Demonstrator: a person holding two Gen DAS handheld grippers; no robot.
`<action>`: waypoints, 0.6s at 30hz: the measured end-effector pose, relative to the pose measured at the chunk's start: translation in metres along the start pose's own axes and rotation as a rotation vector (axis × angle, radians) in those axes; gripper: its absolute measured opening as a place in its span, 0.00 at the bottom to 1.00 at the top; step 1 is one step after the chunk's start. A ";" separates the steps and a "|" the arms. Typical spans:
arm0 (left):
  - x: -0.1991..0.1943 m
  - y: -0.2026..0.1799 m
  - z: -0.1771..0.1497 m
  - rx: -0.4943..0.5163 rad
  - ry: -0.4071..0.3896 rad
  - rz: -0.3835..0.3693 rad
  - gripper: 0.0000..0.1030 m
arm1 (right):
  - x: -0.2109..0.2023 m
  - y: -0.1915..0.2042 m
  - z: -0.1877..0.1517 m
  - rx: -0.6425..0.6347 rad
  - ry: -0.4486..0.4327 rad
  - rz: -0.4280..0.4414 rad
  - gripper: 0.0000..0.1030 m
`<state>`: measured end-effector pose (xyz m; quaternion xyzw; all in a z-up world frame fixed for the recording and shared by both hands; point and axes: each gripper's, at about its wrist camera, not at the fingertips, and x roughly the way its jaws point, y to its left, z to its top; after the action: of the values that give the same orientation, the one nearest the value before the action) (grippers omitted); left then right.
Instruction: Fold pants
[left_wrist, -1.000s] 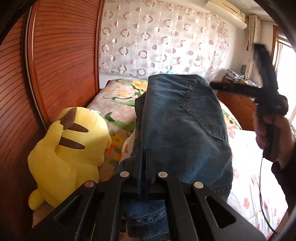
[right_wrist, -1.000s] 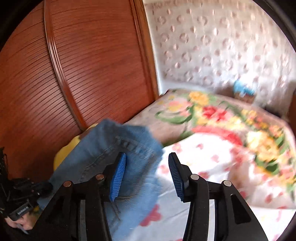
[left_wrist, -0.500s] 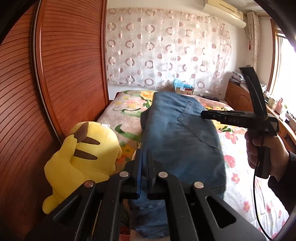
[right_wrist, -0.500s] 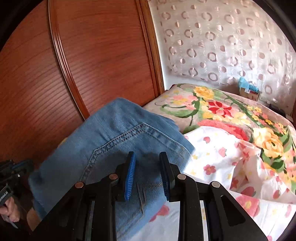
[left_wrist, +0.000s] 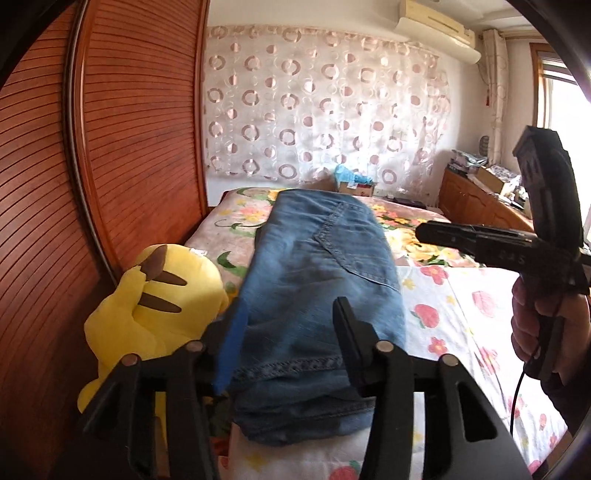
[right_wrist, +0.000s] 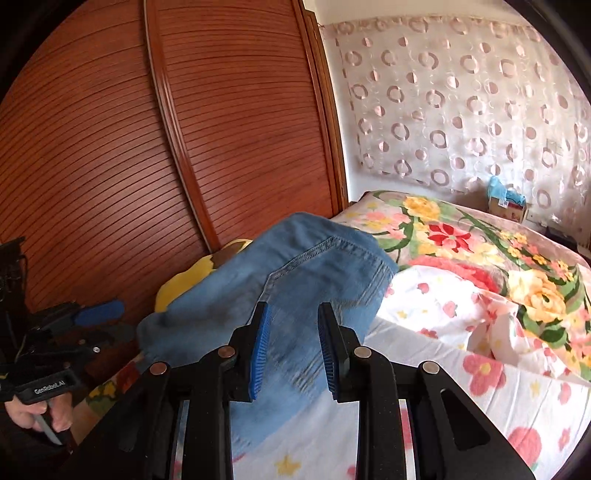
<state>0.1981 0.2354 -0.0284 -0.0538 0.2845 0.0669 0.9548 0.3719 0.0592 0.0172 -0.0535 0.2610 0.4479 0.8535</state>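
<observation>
Left wrist view showed the left gripper (left_wrist: 288, 339) with jaws opening, nothing pinched, just above the folded jeans (left_wrist: 317, 280) on the bed (left_wrist: 461, 306). The right gripper (right_wrist: 293, 349) hovered over the jeans, jaws partly apart and empty. A low pass could have snagged denim and undone the fold toward the yellow plush toy (left_wrist: 155, 299) beside the jeans.

A yellow plush toy (left_wrist: 155, 306) with brown stripes sits at the left edge of the bed (left_wrist: 461, 317), against a reddish wooden slatted wardrobe (left_wrist: 140, 122). The bed carries a white sheet with red flowers (right_wrist: 480, 387) and, farther back, a blanket with large yellow and red blooms (right_wrist: 461, 236). Behind it hangs a sheer curtain with ring patterns (left_wrist: 325, 110), an air conditioner (left_wrist: 436, 22) mounted above. A small box with blue material (left_wrist: 354, 182) sits at the bed's far end, and a cluttered wooden cabinet (left_wrist: 476, 199) stands by the window
</observation>
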 end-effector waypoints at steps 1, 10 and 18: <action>-0.002 -0.005 -0.002 0.004 0.008 -0.007 0.59 | -0.008 0.001 -0.005 0.000 -0.007 0.000 0.26; -0.029 -0.050 -0.013 0.031 -0.045 -0.073 0.89 | -0.108 0.015 -0.048 0.016 -0.051 -0.048 0.26; -0.055 -0.095 -0.014 0.049 -0.064 -0.124 0.89 | -0.194 0.018 -0.084 0.053 -0.105 -0.149 0.30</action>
<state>0.1604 0.1341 -0.0039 -0.0458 0.2514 0.0023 0.9668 0.2346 -0.1003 0.0437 -0.0267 0.2227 0.3782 0.8981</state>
